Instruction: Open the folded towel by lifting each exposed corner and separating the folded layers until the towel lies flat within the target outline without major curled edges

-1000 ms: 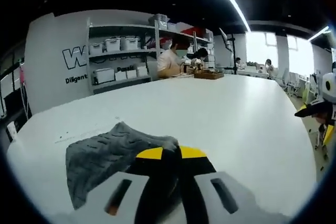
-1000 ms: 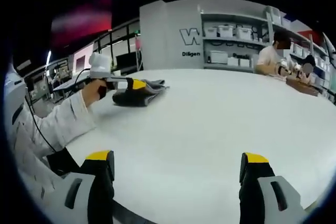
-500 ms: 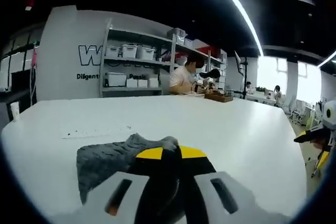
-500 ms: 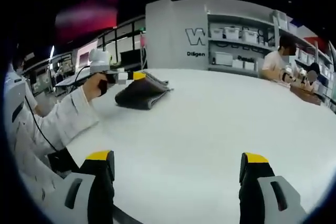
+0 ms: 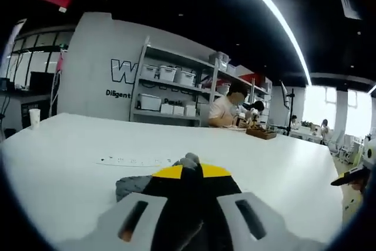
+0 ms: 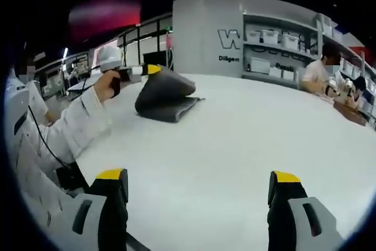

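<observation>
1. Left gripper [image 5: 191,171], yellow-tipped, is clenched on a corner of the grey ribbed knit towel [image 6: 166,96], raised off the smooth white table [image 6: 235,145]; a slipping corner could drop the layer back, curled.
2. Right gripper [image 6: 197,189] hovers, jaws spread and empty, well apart from the towel.

White table [image 6: 235,145], shelving with storage bins [image 5: 170,74], seated person [image 5: 226,110], perhaps a cup [image 5: 34,119]

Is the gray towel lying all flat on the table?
No, the left gripper holds one edge of the gray towel up off the white table, so its top layer arches upward.
</observation>
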